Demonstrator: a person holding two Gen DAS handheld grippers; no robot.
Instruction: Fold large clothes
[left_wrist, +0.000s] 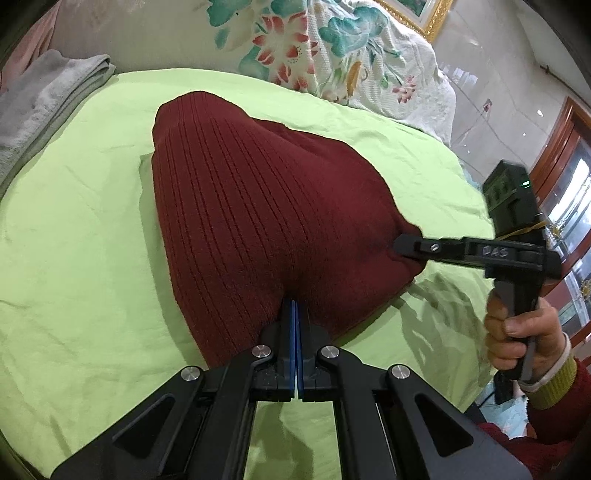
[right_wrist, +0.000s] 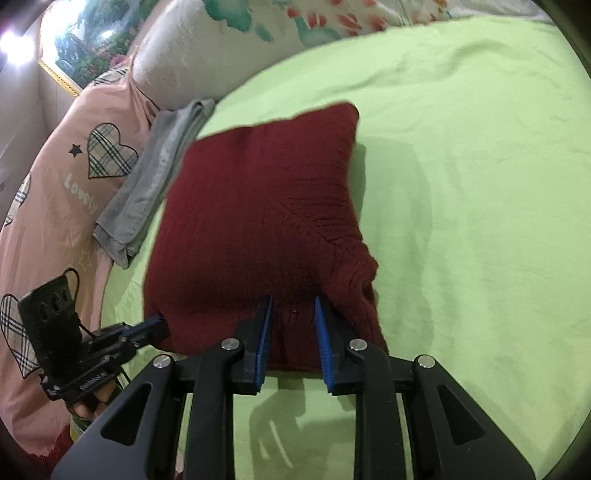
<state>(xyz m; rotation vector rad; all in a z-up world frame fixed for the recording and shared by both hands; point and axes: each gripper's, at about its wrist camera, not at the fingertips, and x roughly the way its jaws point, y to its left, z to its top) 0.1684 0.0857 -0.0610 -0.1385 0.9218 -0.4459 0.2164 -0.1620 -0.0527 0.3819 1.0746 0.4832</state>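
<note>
1. Left gripper (left_wrist: 295, 306) reaches fwd, low over the bed, fingers pointed at the near edge of the dark red knit sweater (left_wrist: 258, 206)
2. Its jaws are pressed together, blue pads nearly touching w/ only a thin sliver between; tips are buried in the sweater's near hem, so it has the fabric pinched
3. Right gripper (right_wrist: 293, 302) comes in roughly level from the sweater's other side; in the left wrist view it pokes sideways into the sweater's right corner, person's right hand (left_wrist: 524, 332) wrapped round the handle
4. Its jaws stand part open, a clear gap between the blue pads (right_wrist: 322, 332); a bunch of red knit sits in that gap, tips pushed against the cloth. Whether the pads actually clamp it can't be told
5. Sweater lies folded into a compact block on the green sheet (right_wrist: 461, 184), near edge lifted slightly at both grippers
6. Grey folded towel (right_wrist: 155, 177) lies just beside the sweater, next to a pink heart-print duvet (right_wrist: 62, 206); floral quilt (left_wrist: 314, 44) bunched behind
</note>
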